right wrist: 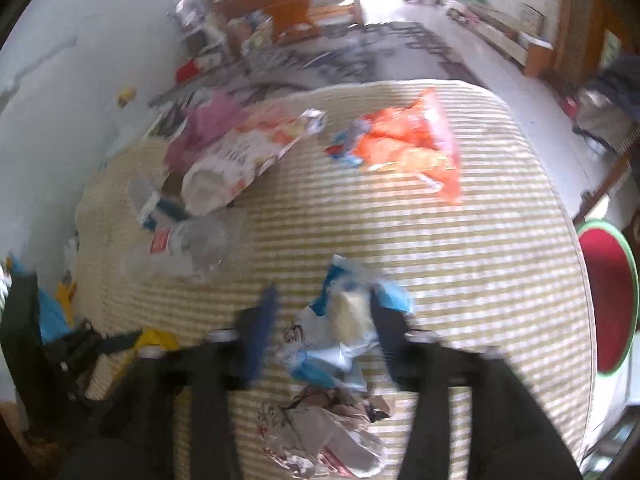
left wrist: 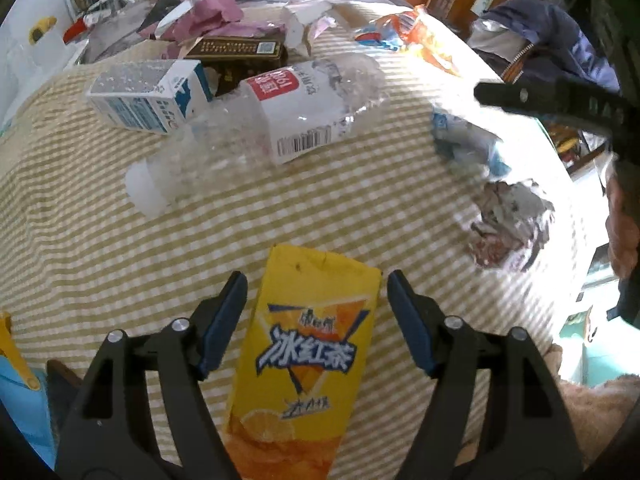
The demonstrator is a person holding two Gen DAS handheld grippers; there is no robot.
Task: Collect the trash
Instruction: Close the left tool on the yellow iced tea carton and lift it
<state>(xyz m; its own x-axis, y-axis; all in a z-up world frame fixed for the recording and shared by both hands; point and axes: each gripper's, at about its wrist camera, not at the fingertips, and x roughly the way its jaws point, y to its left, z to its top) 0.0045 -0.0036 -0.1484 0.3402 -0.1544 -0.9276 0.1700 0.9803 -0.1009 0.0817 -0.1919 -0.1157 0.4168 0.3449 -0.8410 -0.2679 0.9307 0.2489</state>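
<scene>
In the left wrist view my left gripper (left wrist: 316, 280) is open, its jaws either side of a yellow iced-tea carton (left wrist: 308, 352) lying on the striped tablecloth (left wrist: 360, 208); the pads stand apart from it. Beyond lie a crushed clear bottle (left wrist: 256, 128), a white-blue carton (left wrist: 148, 96) and a brown box (left wrist: 240, 50). In the blurred right wrist view my right gripper (right wrist: 324, 304) is open around a blue-white plastic wrapper (right wrist: 340, 332), above crumpled paper (right wrist: 324, 432). Part of the right gripper shows in the left wrist view (left wrist: 560, 104).
An orange snack bag (right wrist: 412, 144), a white-red bag (right wrist: 240, 156) and pink paper (left wrist: 208, 16) lie at the far side. The table edge runs at the right, with a red round stool (right wrist: 608, 296) beyond. A blue jacket (left wrist: 540, 28) hangs at far right.
</scene>
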